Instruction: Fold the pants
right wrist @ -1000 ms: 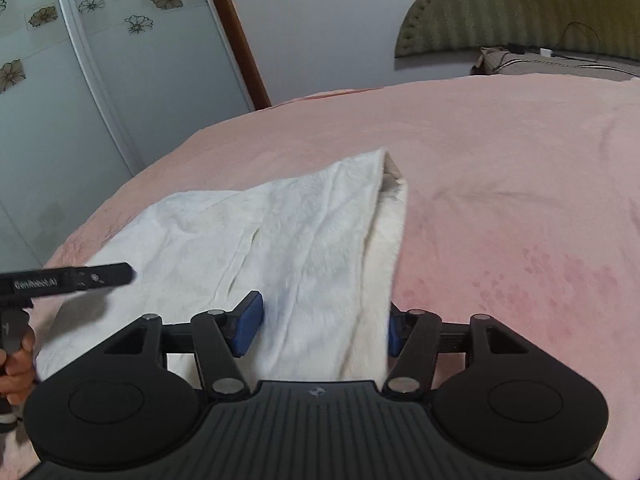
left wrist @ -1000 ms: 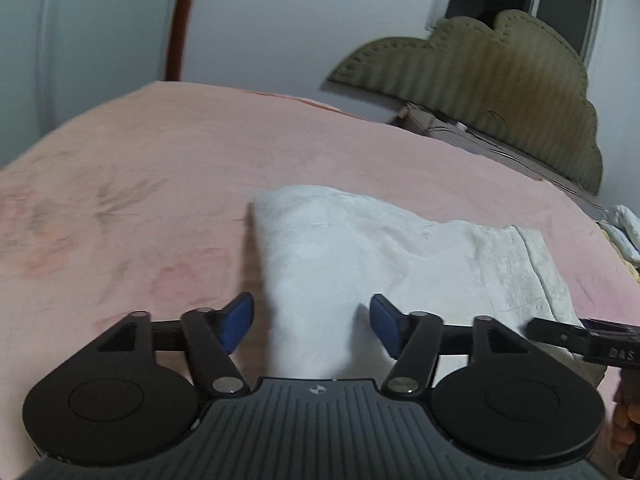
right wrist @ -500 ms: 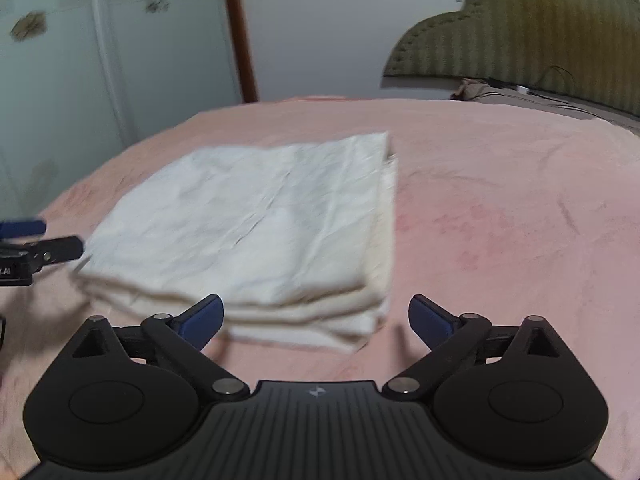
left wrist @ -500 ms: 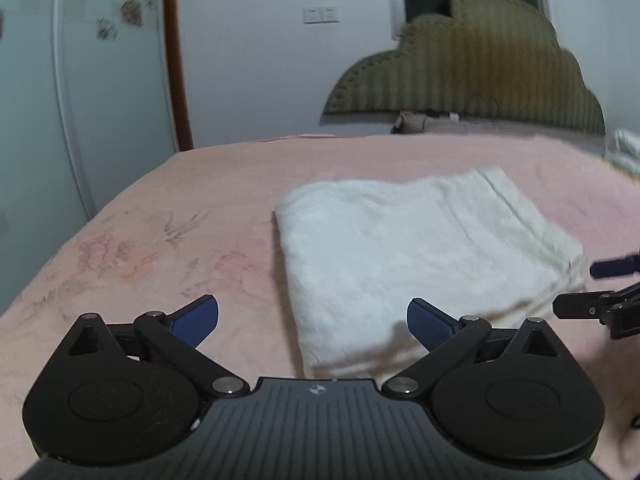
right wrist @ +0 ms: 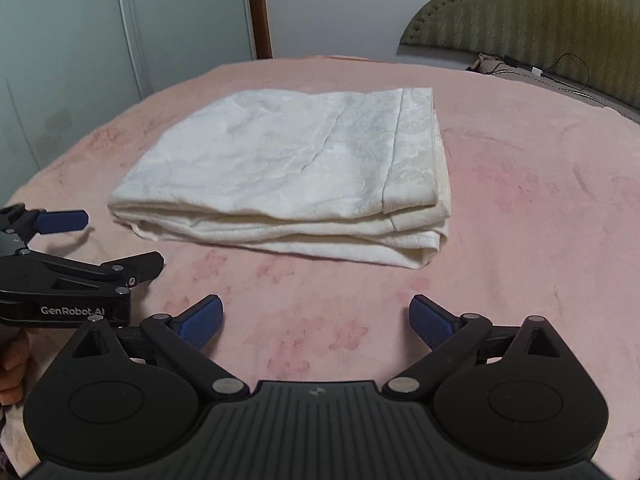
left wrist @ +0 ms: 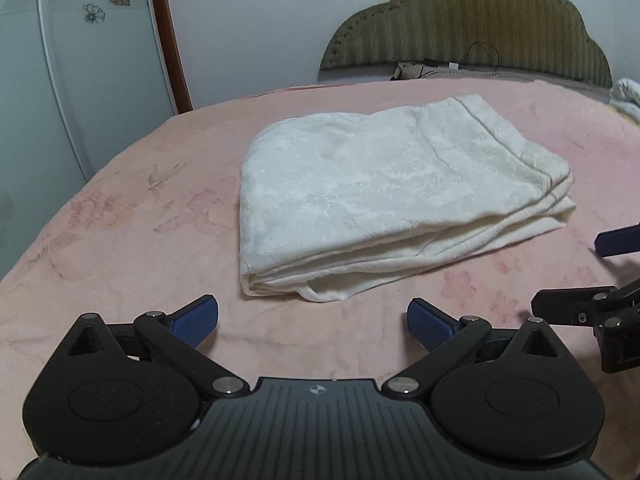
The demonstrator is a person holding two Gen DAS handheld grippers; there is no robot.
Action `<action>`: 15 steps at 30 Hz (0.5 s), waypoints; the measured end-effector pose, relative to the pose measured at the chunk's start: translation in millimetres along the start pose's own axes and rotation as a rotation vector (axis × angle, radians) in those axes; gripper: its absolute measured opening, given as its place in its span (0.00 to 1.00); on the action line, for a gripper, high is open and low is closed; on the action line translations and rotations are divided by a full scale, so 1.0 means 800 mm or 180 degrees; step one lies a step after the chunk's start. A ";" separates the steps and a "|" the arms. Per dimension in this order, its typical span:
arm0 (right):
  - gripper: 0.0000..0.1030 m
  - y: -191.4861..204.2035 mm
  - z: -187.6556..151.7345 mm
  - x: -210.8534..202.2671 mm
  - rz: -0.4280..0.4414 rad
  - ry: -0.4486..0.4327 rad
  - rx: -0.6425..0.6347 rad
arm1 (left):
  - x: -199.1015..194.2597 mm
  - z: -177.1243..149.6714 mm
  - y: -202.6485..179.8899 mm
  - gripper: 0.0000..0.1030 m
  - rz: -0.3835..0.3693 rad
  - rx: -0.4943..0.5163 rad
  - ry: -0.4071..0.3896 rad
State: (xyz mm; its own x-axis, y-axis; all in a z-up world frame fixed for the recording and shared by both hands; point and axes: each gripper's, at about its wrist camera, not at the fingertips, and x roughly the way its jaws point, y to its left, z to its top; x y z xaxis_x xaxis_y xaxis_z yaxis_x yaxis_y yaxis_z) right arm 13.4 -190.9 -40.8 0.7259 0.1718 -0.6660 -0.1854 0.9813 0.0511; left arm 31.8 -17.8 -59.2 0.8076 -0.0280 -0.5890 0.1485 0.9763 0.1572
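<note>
Both grippers have backed off the pants since a second ago: the left gripper [left wrist: 312,320], marked "GenRobot.AI", and right gripper [right wrist: 316,320] hang spread wide, empty. Beyond, white pants [left wrist: 384,196] lie folded on the pink bedspread [left wrist: 120,232], the green headboard [left wrist: 472,20] behind.

pants [left wrist: 360,192] folded on bed [left wrist: 120,248] | headboard [left wrist: 472,20] behind | left gripper [left wrist: 312,320] and right gripper [right wrist: 316,320] in front, apart

Bare pink bedspread [left wrist: 120,248] in lower half of both frames, free between the spread jaws and the folded pants [left wrist: 384,196]. Pants block centre. Left gripper [right wrist: 100,240] crowds left edge of right view; right gripper [left wrist: 576,268] crowds right edge of left view.
</note>
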 end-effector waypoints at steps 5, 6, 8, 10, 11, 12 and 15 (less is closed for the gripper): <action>0.98 0.005 -0.005 0.005 -0.0022 0.0106 -0.0044 | 0.007 -0.005 0.000 1.00 0.0052 -0.0108 0.0043; 0.98 0.004 -0.006 0.005 -0.0017 0.0110 -0.0024 | 0.008 -0.006 0.001 1.00 0.0045 -0.0156 0.0050; 0.98 0.004 -0.008 0.006 -0.0019 0.0105 -0.0012 | 0.011 -0.005 0.005 1.00 0.0027 -0.0274 0.0078; 0.98 0.006 -0.007 0.006 -0.0029 0.0105 -0.0015 | 0.014 -0.006 0.009 1.00 0.0008 -0.0381 0.0108; 0.98 0.006 -0.007 0.006 -0.0034 0.0103 -0.0017 | 0.015 -0.006 0.011 1.00 -0.0008 -0.0428 0.0120; 0.99 0.007 -0.008 0.006 -0.0035 0.0098 -0.0022 | 0.015 -0.007 0.013 1.00 -0.0020 -0.0471 0.0130; 1.00 0.010 -0.012 0.009 -0.0048 0.0065 -0.0060 | 0.016 -0.008 0.014 1.00 -0.0036 -0.0519 0.0142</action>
State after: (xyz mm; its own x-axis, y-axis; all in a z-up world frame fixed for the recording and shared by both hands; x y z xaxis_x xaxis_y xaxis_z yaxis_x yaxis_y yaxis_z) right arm 11.1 -182.9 -52.2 0.7151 0.1551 -0.6817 -0.1872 0.9820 0.0270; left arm 40.0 -5.7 -70.1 0.7798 -0.0333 -0.6252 0.0599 0.9980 0.0216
